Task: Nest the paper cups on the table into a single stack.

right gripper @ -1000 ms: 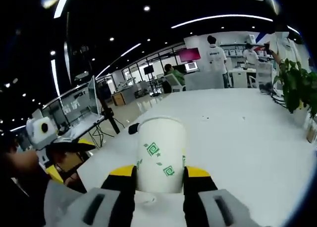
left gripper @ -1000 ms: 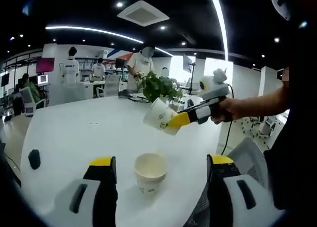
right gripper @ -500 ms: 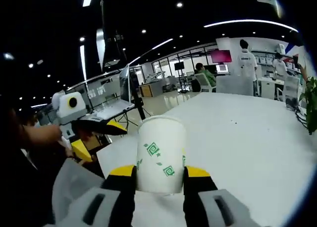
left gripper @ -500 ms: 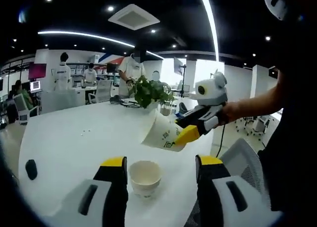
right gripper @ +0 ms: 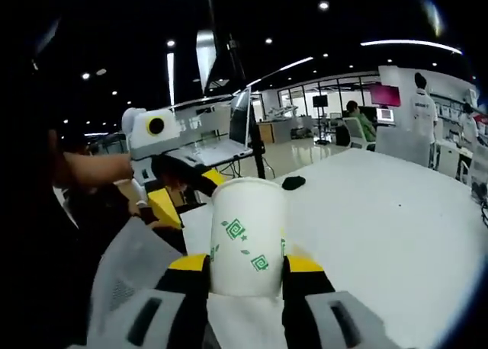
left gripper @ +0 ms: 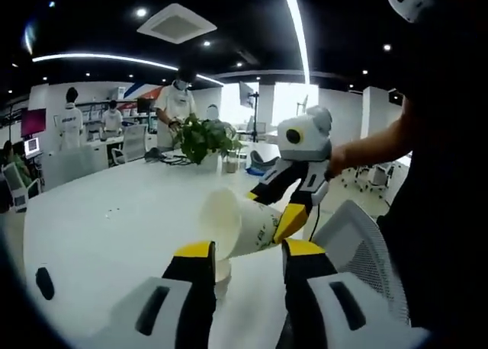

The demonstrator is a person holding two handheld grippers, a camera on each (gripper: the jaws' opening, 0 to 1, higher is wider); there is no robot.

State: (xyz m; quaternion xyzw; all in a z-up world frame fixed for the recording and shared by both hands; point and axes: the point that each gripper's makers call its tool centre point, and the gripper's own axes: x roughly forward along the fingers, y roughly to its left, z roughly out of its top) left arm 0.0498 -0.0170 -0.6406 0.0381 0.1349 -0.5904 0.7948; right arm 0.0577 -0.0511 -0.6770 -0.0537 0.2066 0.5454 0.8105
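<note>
Since 1 s ago in left gripper view: right gripper (left gripper: 284, 206) swung in from 2 o'clock toward centre, carried paper cup (left gripper: 236, 222) now tipped nearly sideways, mouth facing 9 o'clock. Now hangs right above the left claw tips, hiding most of the table cup (left gripper: 222, 270), which peeks out just below it at 6 o'clock. Meaning, as a guess: lineup for nesting underway, cup not yet seated; needs righting so its base points down into the open mouth below.

Right claw: pinched shut on the carried cup's lower wall, firm grip seen in right gripper view at (right gripper: 246, 267), cup (right gripper: 248, 235) upright relative to that camera. Left gripper (left gripper: 246, 251): jaws narrowly parted, closer together than 1 s ago, flanking the table cup; contact w/ cup wall not discernible, so can't say if holding. Also visible at 9 o'clock in right gripper view (right gripper: 166, 183).

Around: white table (left gripper: 99, 219); small dark object (left gripper: 44, 283) at 8 o'clock, well apart; same-looking item in right view (right gripper: 292, 183). Potted plant (left gripper: 200, 139) at 11 o'clock far side. Mesh chair back (left gripper: 352, 238) at 4 o'clock, off table edge. People at desks in bkgd. Nothing betw. the two cups; the tilt is the only snag.
</note>
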